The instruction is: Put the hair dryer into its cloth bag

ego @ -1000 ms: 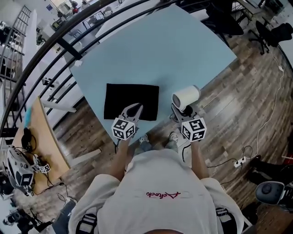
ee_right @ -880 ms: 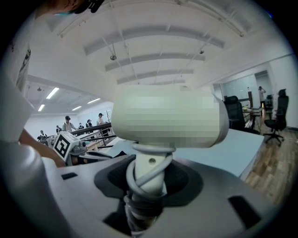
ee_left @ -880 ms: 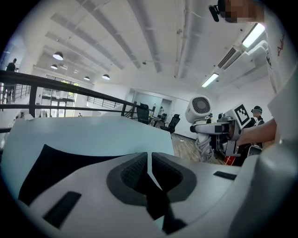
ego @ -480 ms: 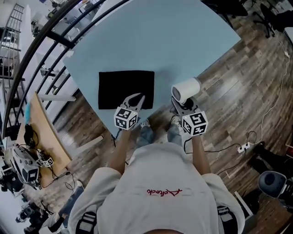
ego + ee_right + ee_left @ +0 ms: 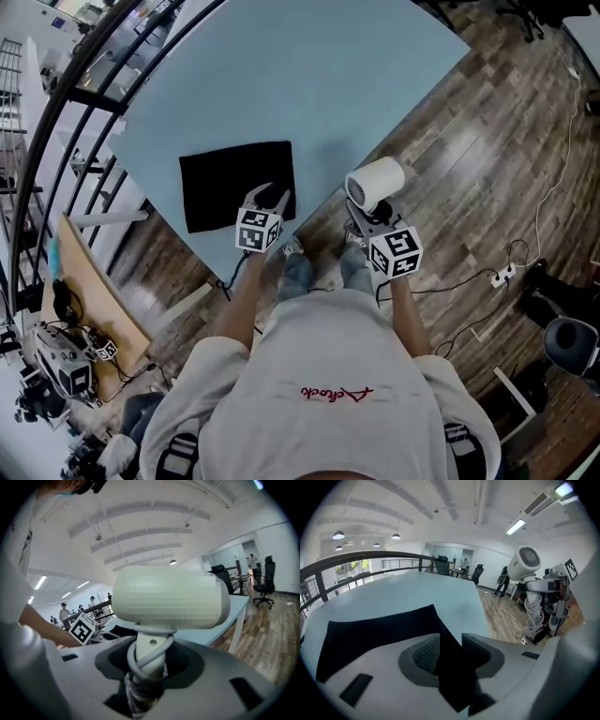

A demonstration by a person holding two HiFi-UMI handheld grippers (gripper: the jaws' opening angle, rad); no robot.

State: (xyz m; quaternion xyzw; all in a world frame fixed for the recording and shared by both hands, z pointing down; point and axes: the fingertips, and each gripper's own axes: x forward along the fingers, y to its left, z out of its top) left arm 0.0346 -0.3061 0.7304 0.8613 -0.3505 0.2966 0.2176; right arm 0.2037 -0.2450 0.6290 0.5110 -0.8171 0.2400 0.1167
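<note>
Step in hand, by my reading: taking hold of the bag so it can be opened.

- The cloth bag (image 5: 230, 183) lies flat on the table (image 5: 309, 84) near its edge, at the person's 11 o'clock.
- The left gripper (image 5: 269, 195) is tipped down over the bag's near corner. Its jaws have just been opening and stand about half apart, with black cloth between them, not pinched.
- The right gripper (image 5: 368, 216) is clamped on the cord-wrapped handle of the hair dryer (image 5: 375, 183), held in the air at the bag's 3 o'clock.

Next move likely calls for pinching one layer only and lifting.
</note>
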